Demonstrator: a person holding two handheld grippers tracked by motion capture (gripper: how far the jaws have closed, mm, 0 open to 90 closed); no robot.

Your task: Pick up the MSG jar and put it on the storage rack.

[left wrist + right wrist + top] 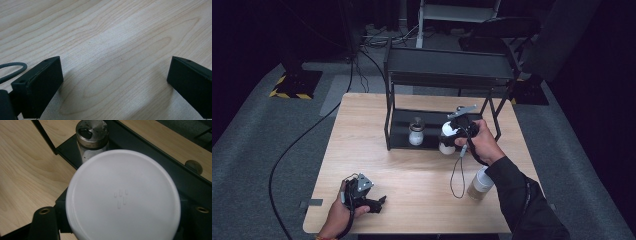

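Observation:
My right gripper [451,134] is shut on a white-lidded jar [445,145] at the front edge of the lower shelf [432,142] of a black rack. In the right gripper view the jar's round white lid [122,195] sits between the two jaws of the gripper [122,220]. Just beyond it on the shelf stands a small glass shaker with a perforated metal lid [92,135], also seen as the shaker [416,131] to the jar's left. My left gripper [378,202] rests near the table's front left, open, with bare wood between its wide jaws [115,82].
A second jar with a white lid [480,183] stands on the table under the right forearm. The right gripper's cable [457,180] loops down onto the wood. The rack's upper shelf [449,65] overhangs the lower one. Black rack posts [387,120] flank the opening.

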